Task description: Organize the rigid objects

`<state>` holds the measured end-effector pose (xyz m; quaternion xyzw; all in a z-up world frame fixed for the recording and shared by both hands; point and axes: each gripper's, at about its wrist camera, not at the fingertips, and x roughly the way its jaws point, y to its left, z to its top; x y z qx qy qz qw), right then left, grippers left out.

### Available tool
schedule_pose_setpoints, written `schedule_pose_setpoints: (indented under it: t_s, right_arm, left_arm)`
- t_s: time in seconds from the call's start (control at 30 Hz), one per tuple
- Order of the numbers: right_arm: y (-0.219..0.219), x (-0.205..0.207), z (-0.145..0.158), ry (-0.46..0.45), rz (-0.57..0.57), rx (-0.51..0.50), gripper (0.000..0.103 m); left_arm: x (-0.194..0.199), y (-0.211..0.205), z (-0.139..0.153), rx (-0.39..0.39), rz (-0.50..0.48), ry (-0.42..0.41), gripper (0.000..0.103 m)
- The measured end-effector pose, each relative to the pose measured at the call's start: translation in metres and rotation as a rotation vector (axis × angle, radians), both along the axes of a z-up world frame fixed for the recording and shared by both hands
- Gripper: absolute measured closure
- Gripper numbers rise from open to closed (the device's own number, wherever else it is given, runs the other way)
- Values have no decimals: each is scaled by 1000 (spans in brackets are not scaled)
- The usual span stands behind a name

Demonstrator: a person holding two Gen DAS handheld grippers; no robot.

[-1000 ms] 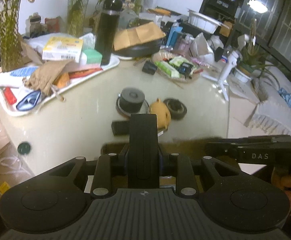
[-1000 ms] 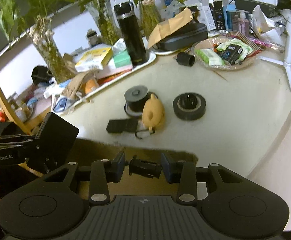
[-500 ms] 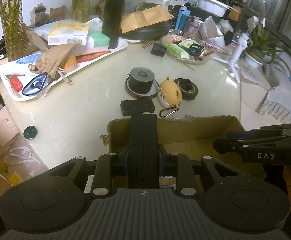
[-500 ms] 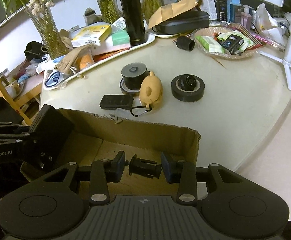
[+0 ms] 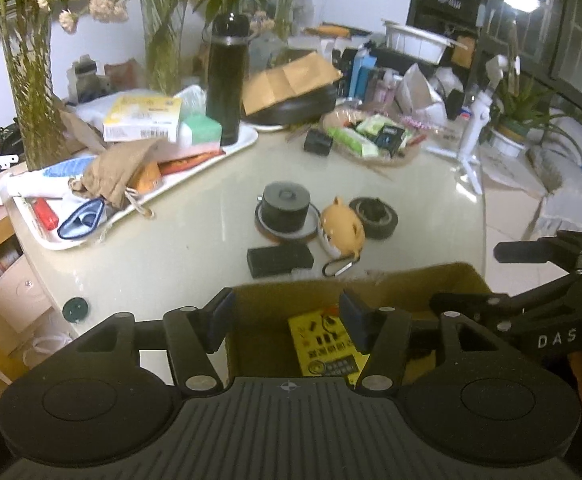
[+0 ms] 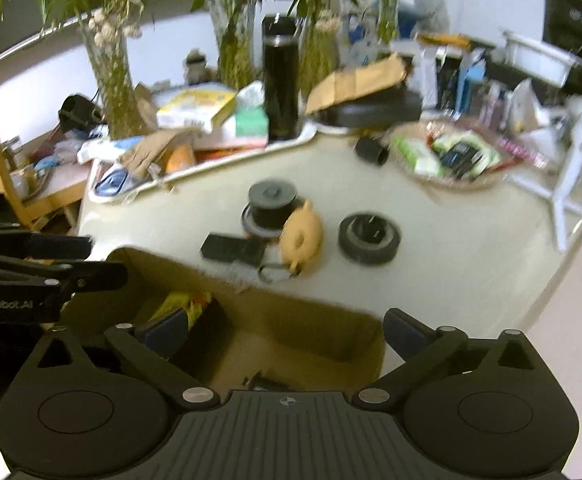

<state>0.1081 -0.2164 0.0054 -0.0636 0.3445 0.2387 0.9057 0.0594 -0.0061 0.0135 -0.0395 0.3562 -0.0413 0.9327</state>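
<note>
A: Quick pass, L to R. Left gripper (image 5: 287,316) is spread wide w/ nothing between the pads, hanging over the cardboard box (image 5: 467,276). Yellow card (image 5: 327,344) lies flat on the box floor right under it.

B: And the stuff left to sort?

A: On the table (image 5: 195,232) just past the box's far wall: black flat case (image 5: 281,261) nearest, black round tin (image 5: 286,206) on its ring behind, orange animal case (image 5: 341,232) w/ carabiner touching the tin's ring, tape roll (image 5: 373,218) just beside that.

B: Right side?

A: Right gripper (image 6: 287,332) also splayed, empty, above the box interior. Small dark part (image 6: 261,380) on the box floor near it, too blurry to ID.

B: Risks?

A: Imo, main one: both tools crowd the same box opening, so a reach fwd could knock them together or catch the far wall and shove the box. Flat case sits low, so pads may slide over it instead of gripping. Orange case is rounded and its carabiner could snag. Tin rests on a loose ring, so a side nudge prob drags both. Right view is smeared, so aim there is shaky.
</note>
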Motion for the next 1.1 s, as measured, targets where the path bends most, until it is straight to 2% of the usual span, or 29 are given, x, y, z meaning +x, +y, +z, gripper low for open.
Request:
schedule_pose_setpoints:
  t_s: [0.17, 0.43, 0.73, 1.1]
  right_arm:
    - [-10, 7, 2, -21, -94, -8, 0]
    - [-24, 20, -7, 14, -222, -60, 0]
    - [-29, 20, -11, 36, -238, -68, 0]
    - [-29, 26, -8, 20, -216, -51, 0]
  left_arm:
    - [1, 3, 3, -10, 21, -24, 46]
    - [2, 5, 3, -5, 44, -32, 46]
    - [3, 8, 2, -3, 62, -30, 46]
    - [19, 12, 0, 62, 81, 2, 45]
